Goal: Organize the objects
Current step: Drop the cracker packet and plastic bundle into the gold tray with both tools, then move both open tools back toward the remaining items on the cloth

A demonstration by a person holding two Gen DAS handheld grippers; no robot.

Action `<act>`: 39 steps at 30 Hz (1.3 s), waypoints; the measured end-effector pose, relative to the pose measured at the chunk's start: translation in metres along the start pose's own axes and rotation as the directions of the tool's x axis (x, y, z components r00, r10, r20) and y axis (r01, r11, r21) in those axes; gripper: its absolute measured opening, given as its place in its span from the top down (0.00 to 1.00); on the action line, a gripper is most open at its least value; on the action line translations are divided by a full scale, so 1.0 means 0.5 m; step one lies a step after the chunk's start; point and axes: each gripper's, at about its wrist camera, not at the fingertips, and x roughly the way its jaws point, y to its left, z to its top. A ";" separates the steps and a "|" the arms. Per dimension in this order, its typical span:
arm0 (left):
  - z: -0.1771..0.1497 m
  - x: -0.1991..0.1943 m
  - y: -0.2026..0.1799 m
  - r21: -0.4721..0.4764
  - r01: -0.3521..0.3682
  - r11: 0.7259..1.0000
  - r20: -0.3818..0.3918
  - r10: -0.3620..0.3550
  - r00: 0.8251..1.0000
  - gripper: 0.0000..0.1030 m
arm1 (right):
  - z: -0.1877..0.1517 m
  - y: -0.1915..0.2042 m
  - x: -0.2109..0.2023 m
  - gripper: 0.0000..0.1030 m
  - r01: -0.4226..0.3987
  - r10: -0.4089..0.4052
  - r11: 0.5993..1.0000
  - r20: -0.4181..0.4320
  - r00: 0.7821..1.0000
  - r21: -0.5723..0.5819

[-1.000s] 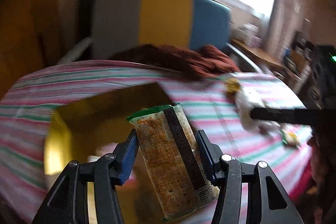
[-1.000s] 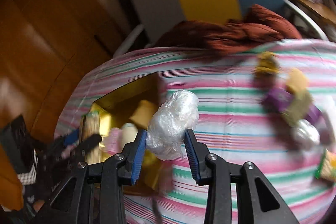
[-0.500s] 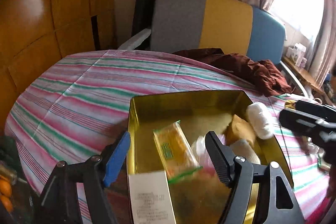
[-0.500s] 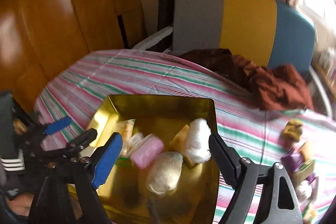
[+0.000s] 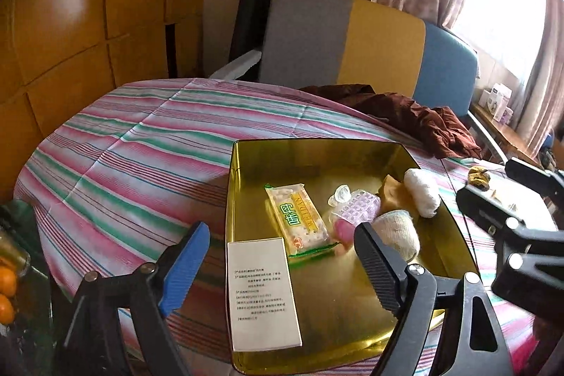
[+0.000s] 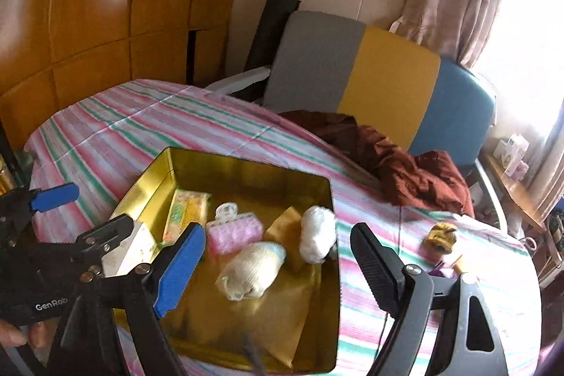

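The gold tin (image 5: 319, 150), a shallow rectangular box with a mirror-bright floor, sits on my counter (image 5: 141, 143) under a pink, green and white striped cloth. Behind the counter I see a chair (image 5: 352, 41) with a back in grey, yellow and blue panels, and a rumpled dark red garment (image 5: 416, 118) lies at the counter's far edge.

Inside the tin, from big to small: a white leaflet-printed box (image 5: 262, 291) against the near left wall, a yellow snack packet with a green edge (image 5: 298, 221) just past it, a cream knitted bundle (image 6: 252, 268), a white fluffy roll (image 6: 315, 231) by the right wall, a tan packet (image 6: 287, 228) between those two, and a pink bubble-textured item (image 6: 234, 233) with a small clear clip (image 6: 225, 210) touching it.

My left hand-held gripper (image 5: 282, 265) hovers over the tin's near left part; its jaws have just been opening and stand wide, with nothing pressed between them. My right hand-held gripper (image 6: 278, 261) hangs over the tin's right half, jaws wide and gripping nothing, the cream bundle and white roll lying below the gap.

Out on the cloth to the right of the tin sits a small brown and yellow wrapped object (image 6: 440, 235).
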 end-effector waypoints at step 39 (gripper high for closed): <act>-0.017 -0.003 -0.121 0.145 0.080 0.986 -0.051 -0.073 0.996 0.15 | -0.117 -0.189 0.039 0.24 0.083 -0.056 0.975 -0.134 0.989 0.206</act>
